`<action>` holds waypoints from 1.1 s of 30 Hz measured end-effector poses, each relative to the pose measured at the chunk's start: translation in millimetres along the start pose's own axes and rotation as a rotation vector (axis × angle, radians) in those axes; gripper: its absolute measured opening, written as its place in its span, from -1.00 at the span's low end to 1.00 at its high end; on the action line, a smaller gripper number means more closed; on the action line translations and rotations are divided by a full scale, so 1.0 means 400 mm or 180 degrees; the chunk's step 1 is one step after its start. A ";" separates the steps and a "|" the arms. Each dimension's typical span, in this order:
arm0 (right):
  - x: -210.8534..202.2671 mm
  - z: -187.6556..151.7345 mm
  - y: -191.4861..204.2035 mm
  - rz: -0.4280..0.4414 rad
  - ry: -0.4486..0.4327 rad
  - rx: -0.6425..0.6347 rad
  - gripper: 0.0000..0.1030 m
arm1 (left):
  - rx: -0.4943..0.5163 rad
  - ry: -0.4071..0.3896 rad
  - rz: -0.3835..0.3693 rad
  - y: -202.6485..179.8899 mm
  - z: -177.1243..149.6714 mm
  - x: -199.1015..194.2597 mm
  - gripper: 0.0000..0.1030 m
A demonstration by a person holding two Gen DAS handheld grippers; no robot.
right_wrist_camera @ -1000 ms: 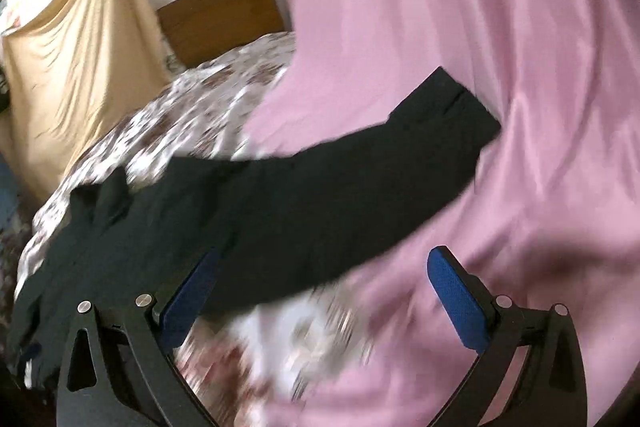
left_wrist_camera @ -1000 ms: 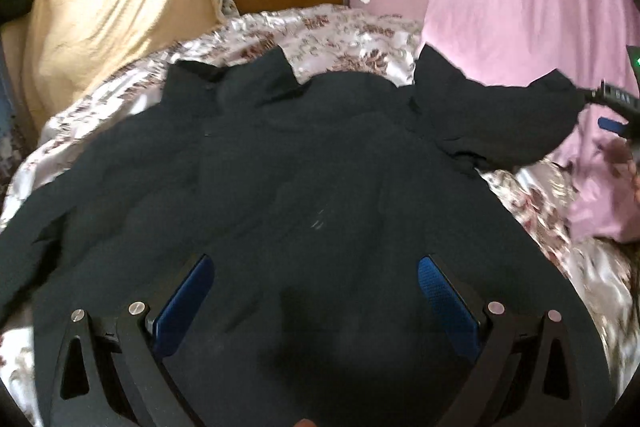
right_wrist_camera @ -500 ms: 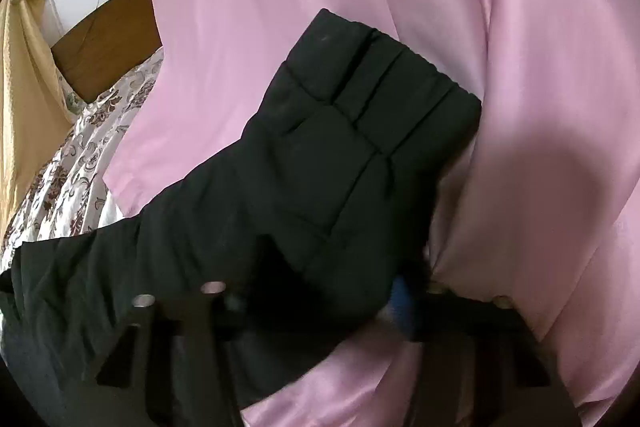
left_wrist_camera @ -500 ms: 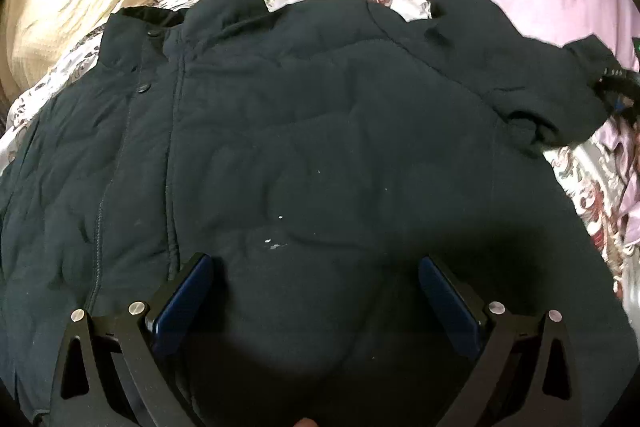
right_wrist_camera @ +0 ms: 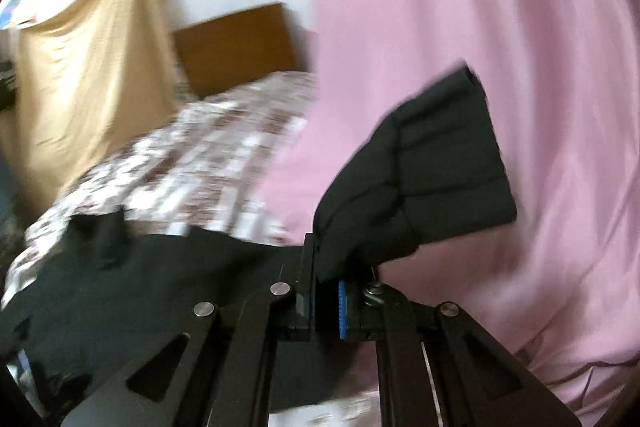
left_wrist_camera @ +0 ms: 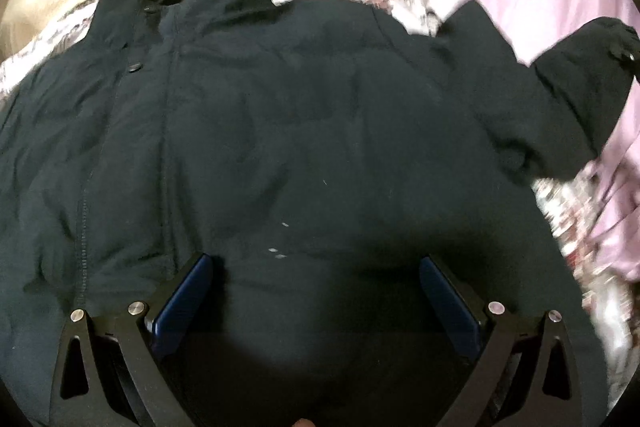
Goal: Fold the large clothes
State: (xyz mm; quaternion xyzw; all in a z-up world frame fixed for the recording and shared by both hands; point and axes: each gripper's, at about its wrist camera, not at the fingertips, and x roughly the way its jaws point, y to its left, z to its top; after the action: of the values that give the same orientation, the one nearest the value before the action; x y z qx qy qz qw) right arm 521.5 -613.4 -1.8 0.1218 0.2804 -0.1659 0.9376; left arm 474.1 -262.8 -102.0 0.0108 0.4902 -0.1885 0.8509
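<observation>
Right wrist view: the sleeve cuff (right_wrist_camera: 420, 179) is being pinched by the right gripper (right_wrist_camera: 326, 301), whose jaws have just been closing, for folding inward. Toward 12 o'clock, the jacket (left_wrist_camera: 280, 147) is being overhung by the spread left gripper (left_wrist_camera: 316, 291), touching nothing.

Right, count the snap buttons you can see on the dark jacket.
2, both on the dark jacket placket in the left wrist view: upper snap near the collar, lower snap below it. More may be hidden by folds.

Jacket (left_wrist_camera: 280, 147) hem cut off below, floral bedspread (right_wrist_camera: 208, 151) motion-blurred — pattern unreadable
</observation>
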 end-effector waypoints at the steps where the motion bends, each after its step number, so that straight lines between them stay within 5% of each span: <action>1: -0.025 0.012 0.038 0.0111 -0.0031 -0.0084 -0.85 | -0.0050 -0.0010 -0.0026 0.018 0.011 -0.007 1.00; 10: -0.168 0.000 0.422 0.1071 0.0005 -0.0745 -0.85 | -0.0393 -0.0223 -0.0115 0.228 0.042 -0.207 1.00; 14: -0.209 -0.082 0.576 0.1405 0.0266 -0.0975 -0.85 | -0.0620 -0.0346 -0.0258 0.356 0.048 -0.290 1.00; 18: -0.209 -0.200 0.716 0.1583 0.0616 -0.1261 -0.85 | -0.1003 -0.0403 -0.0651 0.509 0.024 -0.344 1.00; 27: -0.114 -0.514 0.966 0.1790 0.1480 -0.1789 -0.86 | -0.1756 -0.0157 -0.1151 0.704 -0.054 -0.235 1.00; 33: -0.108 -0.603 0.995 0.1786 0.1513 -0.1931 -0.84 | -0.2139 -0.0041 -0.1147 0.740 -0.071 -0.157 0.88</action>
State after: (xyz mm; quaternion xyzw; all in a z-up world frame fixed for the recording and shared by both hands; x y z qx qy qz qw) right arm 521.3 -161.2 -119.4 -0.0519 0.4791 0.2155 0.8493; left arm 520.5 37.3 -113.4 -0.3564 0.5133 -0.1640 0.7633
